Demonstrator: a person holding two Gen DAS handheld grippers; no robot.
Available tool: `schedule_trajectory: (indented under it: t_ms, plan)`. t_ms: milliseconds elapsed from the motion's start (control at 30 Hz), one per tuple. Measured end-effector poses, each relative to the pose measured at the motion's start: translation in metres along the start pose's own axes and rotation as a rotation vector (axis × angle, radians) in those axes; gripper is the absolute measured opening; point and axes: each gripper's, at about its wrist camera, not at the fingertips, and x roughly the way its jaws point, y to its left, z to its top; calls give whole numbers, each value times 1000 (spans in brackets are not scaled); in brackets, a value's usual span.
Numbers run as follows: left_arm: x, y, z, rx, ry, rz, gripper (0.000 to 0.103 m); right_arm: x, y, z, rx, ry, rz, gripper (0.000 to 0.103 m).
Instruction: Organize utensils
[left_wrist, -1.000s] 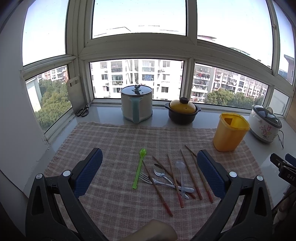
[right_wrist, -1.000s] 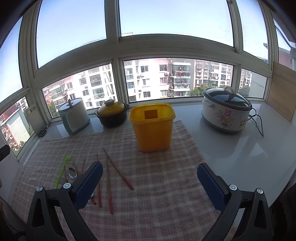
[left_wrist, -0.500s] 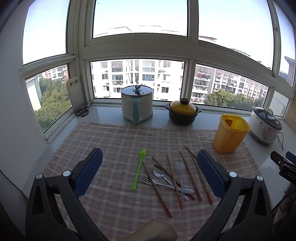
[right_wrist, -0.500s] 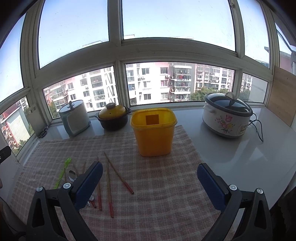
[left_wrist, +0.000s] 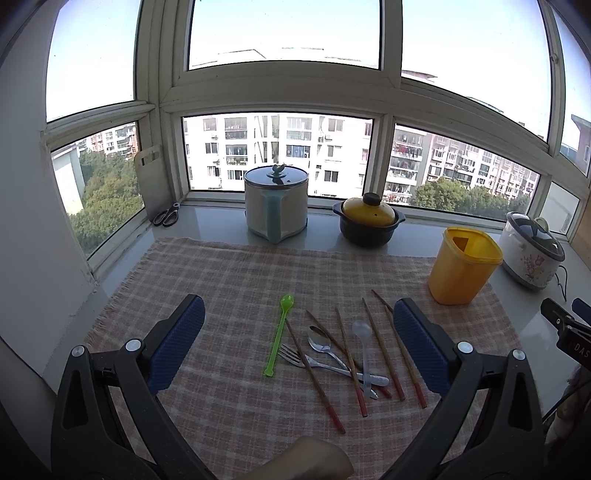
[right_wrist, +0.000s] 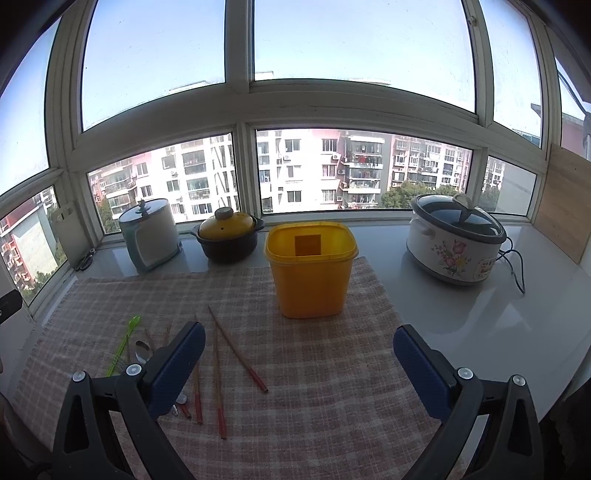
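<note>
Jaws wide; chopsticks (left_wrist: 384, 349) (red-tipped) scattered w/ green spoon (left_wrist: 279, 334).

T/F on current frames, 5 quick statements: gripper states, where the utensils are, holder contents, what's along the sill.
1. Both hand-held grippers, left and right, are open and hold nothing. True.
2. The green spoon stands in the yellow container. False: it lies flat on the checked cloth.
3. The chopsticks lie on the cloth among a fork and a metal spoon. True.
4. The dark pot has a yellow lid. True.
5. The floral cooker sits on the cloth. False: it stands on the bare counter, beside the cloth.
</note>
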Motion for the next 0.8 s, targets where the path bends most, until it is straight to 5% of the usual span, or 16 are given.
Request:
schedule_trajectory:
  t_ms: [800]
  plan:
    - [10, 13, -8, -12, 26, 24, 103, 6, 5, 4, -23, -12, -28, 103]
